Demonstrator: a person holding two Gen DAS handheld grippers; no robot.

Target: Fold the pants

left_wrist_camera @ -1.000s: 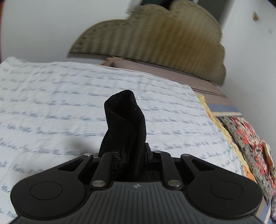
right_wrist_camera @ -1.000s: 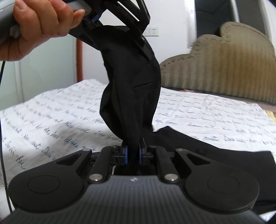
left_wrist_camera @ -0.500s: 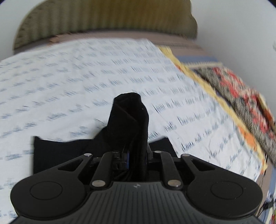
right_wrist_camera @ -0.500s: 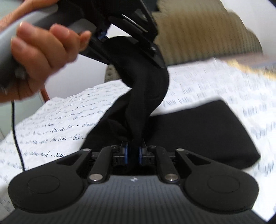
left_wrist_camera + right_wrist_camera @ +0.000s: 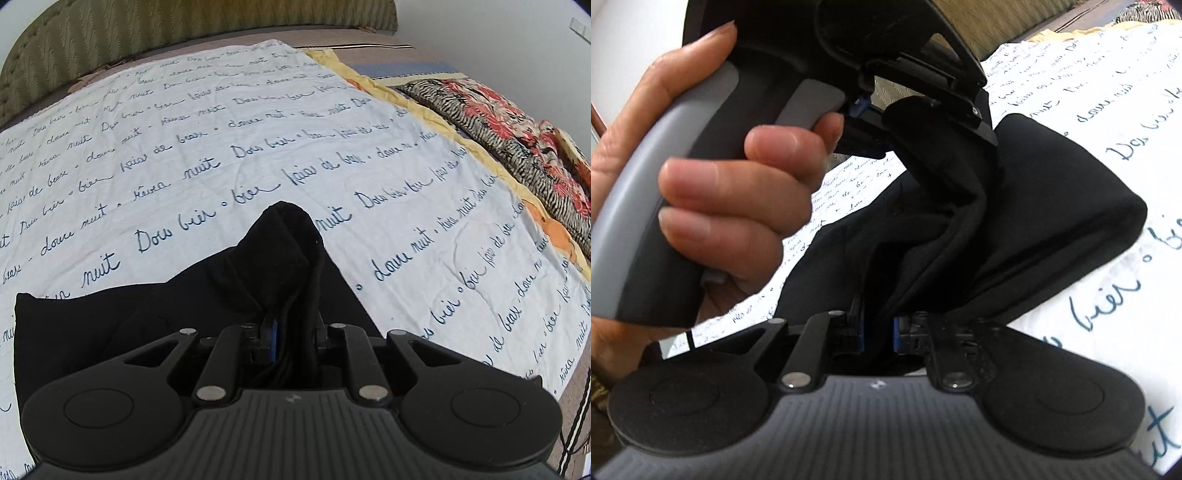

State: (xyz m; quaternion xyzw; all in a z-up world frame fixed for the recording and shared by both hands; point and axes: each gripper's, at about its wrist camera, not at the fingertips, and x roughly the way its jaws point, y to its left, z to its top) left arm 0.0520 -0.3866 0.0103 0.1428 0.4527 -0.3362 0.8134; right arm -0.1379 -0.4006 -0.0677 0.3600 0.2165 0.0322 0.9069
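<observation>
Since a second ago both tongs have come down toward the bed, and the black pants (image 5: pixel 184 310), then hanging in the air, now lie largely on the sheet.

Left wrist view: the left tongs (image 5: pixel 291 332) are closed on a bunched fold of the pants, which rises in a peak just ahead of the fingers. The rest of the garment spreads flat to the left, its far edge straight against the white script-printed sheet (image 5: pixel 258 129). Open sheet runs ahead to the green headboard (image 5: pixel 147 26) and right to a yellow border, where a floral blanket (image 5: pixel 498 122) lies along the bed's edge.

Right wrist view: the right tongs (image 5: pixel 877 332) are clamped on another gathered fold of the pants (image 5: pixel 1052 192). The cloth twists up to the left tongs (image 5: pixel 923 107), held close above by the person's left hand (image 5: pixel 731 192). A folded slab with a rounded corner lies to the right on the sheet (image 5: pixel 1126 314), open bed beyond it.
</observation>
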